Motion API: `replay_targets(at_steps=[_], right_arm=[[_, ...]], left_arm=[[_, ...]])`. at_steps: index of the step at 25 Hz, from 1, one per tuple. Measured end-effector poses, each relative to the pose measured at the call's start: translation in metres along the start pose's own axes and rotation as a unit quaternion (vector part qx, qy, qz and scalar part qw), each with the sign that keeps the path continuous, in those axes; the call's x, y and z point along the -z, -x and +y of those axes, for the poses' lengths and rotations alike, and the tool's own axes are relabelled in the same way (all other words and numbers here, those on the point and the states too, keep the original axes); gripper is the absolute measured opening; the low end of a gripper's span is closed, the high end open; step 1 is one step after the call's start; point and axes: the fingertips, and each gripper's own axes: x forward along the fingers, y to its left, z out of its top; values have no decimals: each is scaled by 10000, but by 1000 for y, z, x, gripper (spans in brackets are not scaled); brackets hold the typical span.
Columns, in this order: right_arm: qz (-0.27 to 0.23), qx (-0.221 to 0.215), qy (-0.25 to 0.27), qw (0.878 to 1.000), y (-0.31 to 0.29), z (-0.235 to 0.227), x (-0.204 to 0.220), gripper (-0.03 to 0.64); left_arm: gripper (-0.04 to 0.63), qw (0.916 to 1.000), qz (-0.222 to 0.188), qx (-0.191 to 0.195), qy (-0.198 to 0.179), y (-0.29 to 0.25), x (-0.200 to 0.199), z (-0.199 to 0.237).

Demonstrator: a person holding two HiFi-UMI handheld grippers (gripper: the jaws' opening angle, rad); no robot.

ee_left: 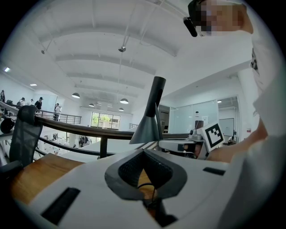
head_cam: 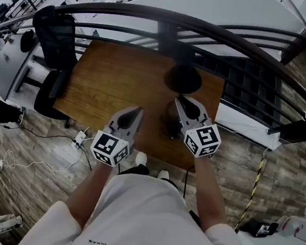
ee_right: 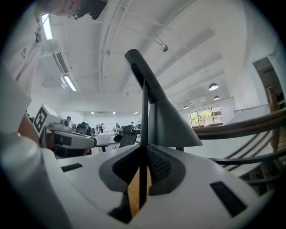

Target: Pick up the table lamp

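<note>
My right tongs (ee_right: 144, 150) are nipped onto the lamp (ee_right: 170, 125). In the right gripper view its thin dark stem (ee_right: 144, 112) runs straight up the middle of the frame between the jaws, which are closed to a narrow slit around it. A strip of the table (ee_right: 134, 197) shows through lower down. The shade flares out just right of the stem, with its neck slanting to the upper left.

From the head view, the lamp (head_cam: 183, 79) stands at the far right part of the table (head_cam: 108, 82), its round dark shade at the centre of the frame. My right tongs (head_cam: 178, 101) reach in just below the shade. I can't tell whether the lamp's foot rests on the wood.

My left tongs (head_cam: 138, 111) sit left of the right ones, over the table and apart from the lamp. In the left gripper view, these tongs (ee_left: 143, 157) have their tips drawn together with nothing between them. Only wood and a thin dark cable (ee_left: 149, 190) show through the small gap behind the tips. The lamp (ee_left: 147, 127) rises beyond them at centre, with my right tongs (ee_left: 178, 146) level at its right.

A chair (head_cam: 56, 38) stands at the table's left end, and a railing (head_cam: 248, 42) curves behind.
</note>
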Motion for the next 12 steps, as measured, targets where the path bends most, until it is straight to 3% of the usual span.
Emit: replay_targets(at_steps=[12], right_arm=[[-532, -69, -253, 9982, 3, 6, -42, 51]], left_arm=[[9, 10000, -48, 7, -34, 0, -8, 10]])
